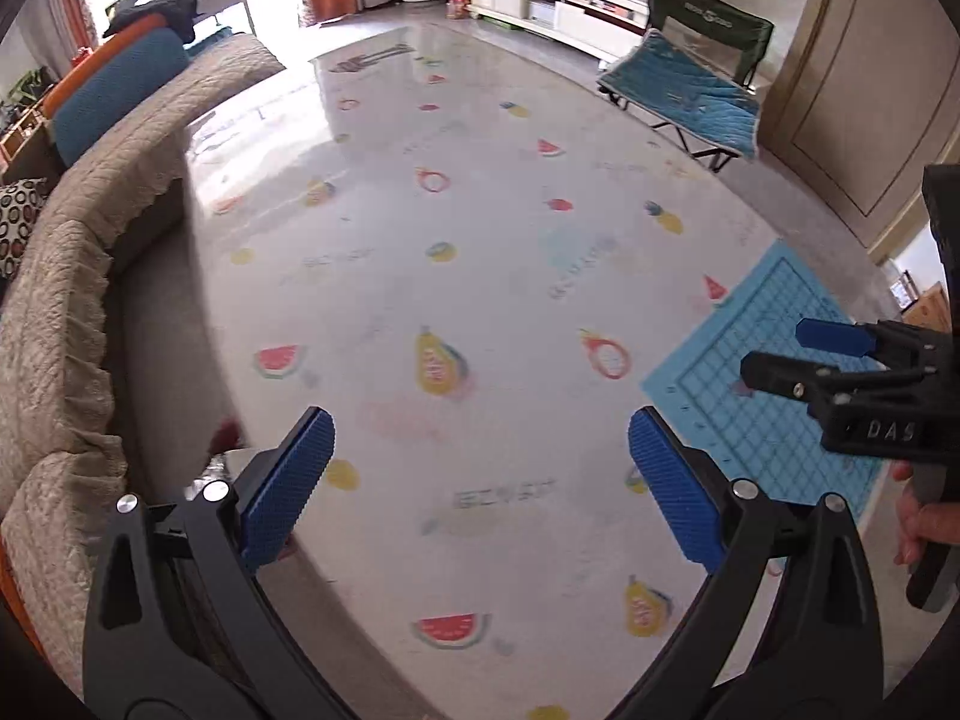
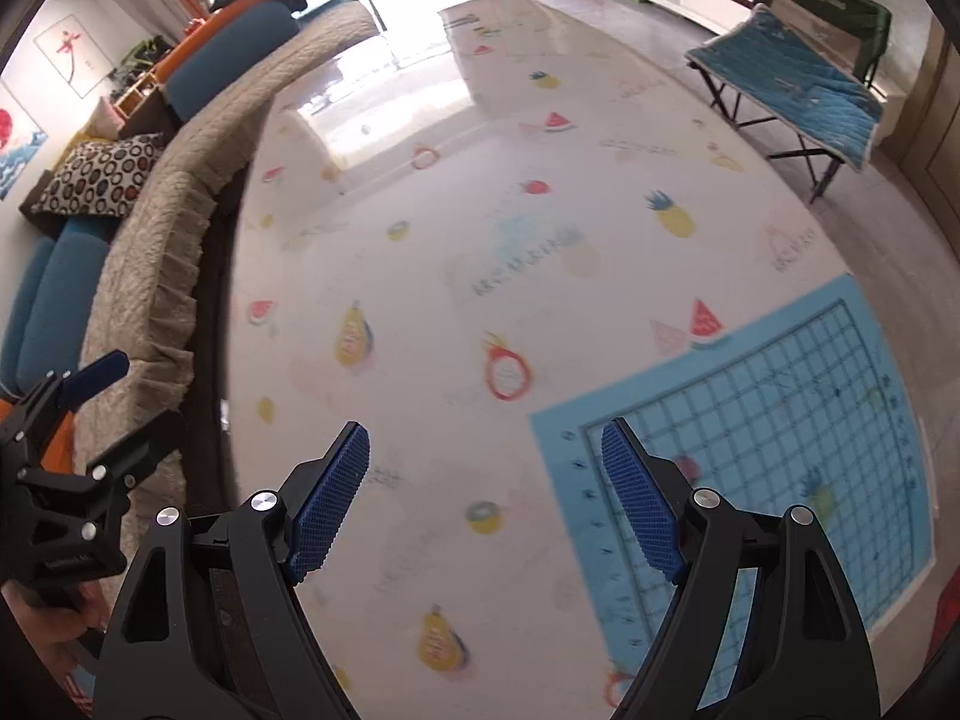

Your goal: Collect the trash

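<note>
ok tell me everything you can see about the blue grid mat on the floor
The blue grid mat is a thin, flat, light-blue rectangular sheet printed with a darker blue grid inside a plain border, with small marks along the edge that are too blurred to read. It looks like a flexible cutting-style mat. It lies flat on top of the fruit-print play mat, whose pictures show faintly through it, so it appears semi-transparent. The right gripper hovers open above its near-left corner without touching it. Nothing rests on it.

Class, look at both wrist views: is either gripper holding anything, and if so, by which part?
Nothing is held. The left gripper and right gripper are both open, with only the fruit-print mat between their fingers.
</note>
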{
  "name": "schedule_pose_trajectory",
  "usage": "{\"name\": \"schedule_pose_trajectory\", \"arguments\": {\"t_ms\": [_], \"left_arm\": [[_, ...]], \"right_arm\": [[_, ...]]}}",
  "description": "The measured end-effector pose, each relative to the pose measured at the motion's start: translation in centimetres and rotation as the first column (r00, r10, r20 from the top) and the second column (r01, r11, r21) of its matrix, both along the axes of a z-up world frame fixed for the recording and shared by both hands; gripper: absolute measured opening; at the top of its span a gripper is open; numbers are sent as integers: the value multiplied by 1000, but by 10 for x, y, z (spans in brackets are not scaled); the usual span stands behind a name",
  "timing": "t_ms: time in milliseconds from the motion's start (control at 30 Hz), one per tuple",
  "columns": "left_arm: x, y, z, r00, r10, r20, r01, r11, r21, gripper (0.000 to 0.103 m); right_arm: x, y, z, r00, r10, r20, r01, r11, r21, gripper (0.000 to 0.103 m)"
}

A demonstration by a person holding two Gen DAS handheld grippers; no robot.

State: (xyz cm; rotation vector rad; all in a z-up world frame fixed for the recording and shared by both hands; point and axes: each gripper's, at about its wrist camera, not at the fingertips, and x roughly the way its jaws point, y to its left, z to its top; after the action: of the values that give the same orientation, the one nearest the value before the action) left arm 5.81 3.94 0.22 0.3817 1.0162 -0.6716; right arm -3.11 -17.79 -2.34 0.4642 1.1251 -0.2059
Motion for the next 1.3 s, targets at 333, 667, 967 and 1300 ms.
{"name": "schedule_pose_trajectory", "arguments": {"t_ms": [333, 667, 967, 1300], "left_arm": [[-28, -49, -22, 999, 36, 13, -36, 999, 11, 96], [-31, -63, -20, 989, 104, 109, -109, 993, 42, 96], [-22, -51, -45, 985, 135, 108, -143, 987, 77, 96], [-16, -40, -45, 983, 160, 91, -167, 984, 65, 96]], "right_arm": [[-46, -24, -23, 998, -39, -44, 38, 999, -15, 80], [-39, -30, -41, 999, -23, -37, 21, 999, -45, 80], [-26, -20, -69, 998, -52, -41, 52, 999, -15, 80], [-22, -21, -63, 998, -19, -56, 18, 1000, -25, 80]]}}
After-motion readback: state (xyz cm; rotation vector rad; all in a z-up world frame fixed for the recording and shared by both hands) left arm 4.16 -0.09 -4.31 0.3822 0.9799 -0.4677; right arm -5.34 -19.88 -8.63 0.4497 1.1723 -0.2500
